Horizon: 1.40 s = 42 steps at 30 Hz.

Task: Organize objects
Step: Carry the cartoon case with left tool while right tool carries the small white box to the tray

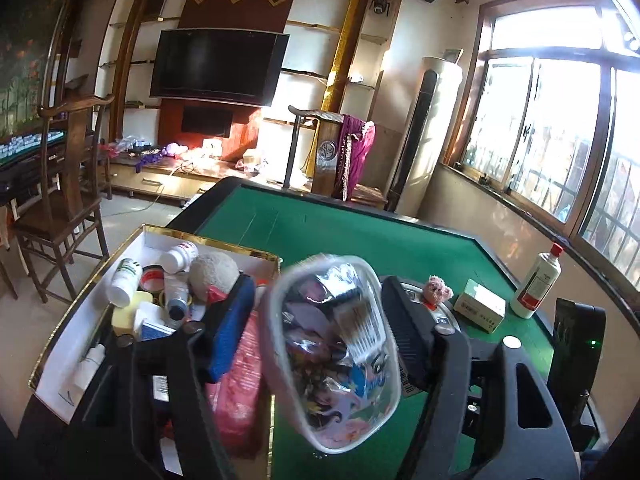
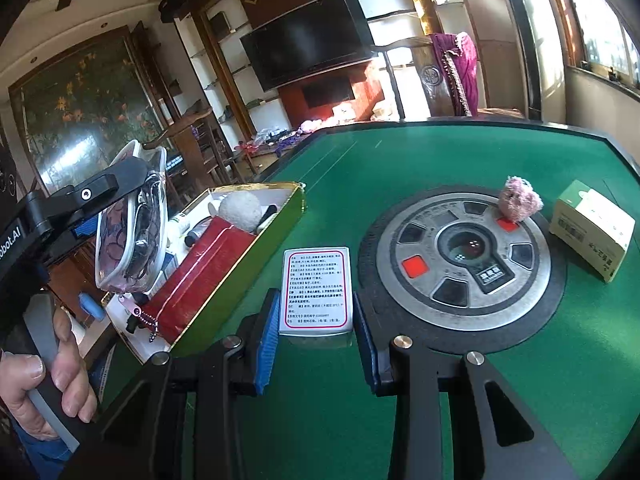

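My left gripper (image 1: 316, 286) is shut on a clear zip pouch (image 1: 332, 352) full of printed packets. It holds the pouch in the air over the near end of an open gold-rimmed box (image 1: 68, 344). In the right wrist view the pouch (image 2: 132, 224) hangs from the left gripper (image 2: 120, 184) above the box (image 2: 240, 272), a bead chain dangling below it. The box holds several bottles, a round plush ball and a red packet. My right gripper (image 2: 316, 300) is shut on a white carton (image 2: 318, 280) with a red-bordered label, just above the green table (image 2: 400, 152).
A pink plush toy (image 2: 520, 199) sits on the round metal dial (image 2: 460, 256) at the table's centre. A green-and-white carton (image 2: 592, 232) lies right of it. A white bottle with a red cap (image 1: 538, 286) and a black device (image 1: 576, 344) stand near the table's right edge. A person's hand (image 2: 60, 368) grips the left handle.
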Each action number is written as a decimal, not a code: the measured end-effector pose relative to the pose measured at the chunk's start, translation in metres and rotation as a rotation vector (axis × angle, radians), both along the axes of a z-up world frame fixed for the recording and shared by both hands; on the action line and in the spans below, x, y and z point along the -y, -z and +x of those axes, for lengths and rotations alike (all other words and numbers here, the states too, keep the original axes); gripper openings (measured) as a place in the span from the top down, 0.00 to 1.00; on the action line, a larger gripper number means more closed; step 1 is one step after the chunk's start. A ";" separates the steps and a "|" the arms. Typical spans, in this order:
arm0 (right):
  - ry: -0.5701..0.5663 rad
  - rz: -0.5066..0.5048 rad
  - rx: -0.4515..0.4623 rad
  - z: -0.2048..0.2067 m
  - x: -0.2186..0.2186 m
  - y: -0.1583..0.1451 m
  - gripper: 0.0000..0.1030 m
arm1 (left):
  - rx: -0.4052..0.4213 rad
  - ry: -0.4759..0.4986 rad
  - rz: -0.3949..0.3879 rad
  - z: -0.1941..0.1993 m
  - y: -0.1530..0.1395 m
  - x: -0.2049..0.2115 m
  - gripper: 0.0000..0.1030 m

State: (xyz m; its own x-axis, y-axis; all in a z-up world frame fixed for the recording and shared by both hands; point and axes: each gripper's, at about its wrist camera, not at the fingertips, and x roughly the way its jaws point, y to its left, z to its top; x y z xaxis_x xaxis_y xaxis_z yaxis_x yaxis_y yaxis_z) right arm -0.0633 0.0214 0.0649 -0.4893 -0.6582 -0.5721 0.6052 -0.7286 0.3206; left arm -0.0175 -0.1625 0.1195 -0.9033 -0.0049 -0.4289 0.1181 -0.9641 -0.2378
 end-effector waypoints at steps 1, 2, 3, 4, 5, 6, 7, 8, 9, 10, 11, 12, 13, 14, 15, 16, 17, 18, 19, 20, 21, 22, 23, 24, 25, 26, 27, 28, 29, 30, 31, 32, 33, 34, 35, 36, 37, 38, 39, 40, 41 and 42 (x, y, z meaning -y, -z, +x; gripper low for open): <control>-0.009 0.000 -0.002 0.002 0.006 -0.001 0.66 | 0.010 -0.001 0.004 0.003 -0.002 0.008 0.39; -0.020 0.002 -0.004 0.003 0.012 -0.003 0.66 | 0.024 -0.003 0.016 0.006 -0.002 0.018 0.39; -0.034 0.003 -0.006 0.004 0.020 -0.005 0.66 | 0.027 -0.010 0.032 0.010 -0.002 0.027 0.39; -0.045 0.004 -0.010 0.006 0.027 -0.006 0.66 | 0.031 -0.019 0.039 0.012 0.000 0.034 0.39; -0.053 0.010 -0.015 0.007 0.034 -0.007 0.66 | 0.048 -0.025 0.030 0.013 0.003 0.041 0.39; -0.059 0.017 -0.014 0.007 0.041 -0.008 0.66 | 0.061 -0.029 0.018 0.013 0.006 0.046 0.40; -0.066 0.020 -0.011 0.007 0.048 -0.007 0.66 | 0.069 -0.038 0.020 0.015 0.010 0.050 0.40; -0.065 0.015 -0.010 0.007 0.053 -0.008 0.66 | 0.081 -0.033 0.034 0.018 0.015 0.052 0.40; -0.068 0.008 -0.009 0.007 0.056 -0.009 0.66 | 0.095 -0.009 0.046 0.019 0.019 0.051 0.40; -0.070 0.009 -0.010 0.007 0.058 -0.009 0.66 | 0.112 0.020 0.063 0.020 0.024 0.048 0.40; -0.062 0.012 -0.021 0.008 0.056 -0.010 0.66 | 0.128 0.046 0.080 0.021 0.027 0.044 0.40; -0.057 0.015 -0.034 0.009 0.054 -0.011 0.66 | 0.148 0.077 0.098 0.020 0.031 0.037 0.40; -0.050 0.017 -0.040 0.008 0.050 -0.011 0.66 | 0.171 0.107 0.119 0.018 0.035 0.032 0.40; -0.037 0.010 -0.037 0.006 0.043 -0.012 0.66 | 0.198 0.136 0.137 0.014 0.039 0.025 0.40; -0.028 0.002 -0.031 0.003 0.038 -0.013 0.66 | 0.228 0.143 0.129 0.009 0.042 0.017 0.40; -0.018 -0.006 -0.026 0.002 0.033 -0.013 0.66 | 0.253 0.131 0.102 0.004 0.044 0.011 0.40; -0.012 -0.011 -0.022 0.000 0.027 -0.014 0.66 | 0.275 0.127 0.069 -0.001 0.047 0.002 0.40; -0.006 -0.014 -0.019 -0.001 0.021 -0.014 0.66 | 0.293 0.144 0.036 -0.005 0.049 -0.009 0.40; 0.000 -0.020 -0.018 -0.001 0.016 -0.014 0.66 | 0.309 0.168 -0.005 -0.010 0.050 -0.022 0.39; 0.004 -0.025 -0.016 -0.002 0.010 -0.013 0.66 | 0.328 0.194 -0.061 -0.015 0.052 -0.036 0.39; 0.006 -0.027 -0.014 -0.002 0.004 -0.013 0.66 | 0.340 0.212 -0.114 -0.021 0.055 -0.048 0.39; 0.010 -0.030 -0.013 -0.003 -0.002 -0.012 0.66 | 0.358 0.224 -0.155 -0.027 0.058 -0.056 0.37; 0.013 -0.035 -0.010 -0.003 -0.007 -0.012 0.66 | 0.404 0.243 -0.180 -0.038 0.064 -0.062 0.36; 0.011 -0.042 -0.004 -0.004 -0.013 -0.011 0.66 | 0.446 0.267 -0.175 -0.048 0.068 -0.064 0.36; 0.009 -0.047 -0.001 -0.004 -0.018 -0.011 0.66 | 0.485 0.291 -0.160 -0.057 0.073 -0.063 0.36; 0.009 -0.050 -0.001 -0.004 -0.022 -0.011 0.66 | 0.525 0.304 -0.154 -0.068 0.077 -0.059 0.36; 0.008 -0.049 0.000 -0.004 -0.026 -0.009 0.66 | 0.562 0.294 -0.162 -0.078 0.080 -0.057 0.36; 0.007 -0.053 0.003 -0.005 -0.030 -0.009 0.66 | 0.586 0.290 -0.167 -0.085 0.081 -0.054 0.35; 0.007 -0.064 0.012 -0.006 -0.033 -0.008 0.66 | 0.620 0.308 -0.162 -0.094 0.085 -0.052 0.35; 0.003 -0.074 0.024 -0.008 -0.034 -0.008 0.66 | 0.642 0.317 -0.158 -0.099 0.087 -0.051 0.35; -0.003 -0.082 0.032 -0.008 -0.035 -0.008 0.66 | 0.655 0.318 -0.162 -0.102 0.087 -0.051 0.35; -0.005 -0.088 0.032 -0.008 -0.036 -0.008 0.66 | 0.676 0.333 -0.167 -0.106 0.089 -0.052 0.35; -0.009 -0.089 0.030 -0.007 -0.035 -0.009 0.66 | 0.690 0.348 -0.160 -0.109 0.089 -0.053 0.35; -0.014 -0.090 0.027 -0.006 -0.035 -0.010 0.66 | 0.698 0.345 -0.158 -0.111 0.089 -0.052 0.35; -0.016 -0.093 0.027 -0.005 -0.035 -0.011 0.66 | 0.717 0.328 -0.179 -0.114 0.090 -0.052 0.35; -0.015 -0.095 0.027 -0.004 -0.035 -0.011 0.66 | 0.734 0.321 -0.198 -0.117 0.092 -0.053 0.35; -0.015 -0.097 0.029 -0.004 -0.035 -0.011 0.66 | 0.745 0.316 -0.208 -0.120 0.095 -0.052 0.35; -0.015 -0.099 0.031 -0.004 -0.035 -0.011 0.66 | 0.757 0.315 -0.216 -0.121 0.098 -0.053 0.35; -0.011 -0.101 0.031 -0.004 -0.035 -0.012 0.66 | 0.768 0.315 -0.231 -0.123 0.101 -0.054 0.35; -0.009 -0.102 0.031 -0.004 -0.036 -0.012 0.66 | 0.777 0.319 -0.245 -0.123 0.102 -0.056 0.35; -0.008 -0.102 0.030 -0.004 -0.036 -0.012 0.66 | 0.791 0.323 -0.267 -0.124 0.106 -0.059 0.35; -0.005 -0.102 0.029 -0.004 -0.036 -0.012 0.66 | 0.801 0.331 -0.281 -0.125 0.109 -0.062 0.31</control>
State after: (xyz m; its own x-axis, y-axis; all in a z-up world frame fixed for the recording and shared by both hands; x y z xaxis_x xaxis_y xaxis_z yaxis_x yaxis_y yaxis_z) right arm -0.0675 0.0578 0.0768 -0.4704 -0.7161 -0.5157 0.5982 -0.6884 0.4103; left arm -0.1427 -0.1004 0.0108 -0.3099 0.0026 -0.9508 -0.1459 -0.9883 0.0448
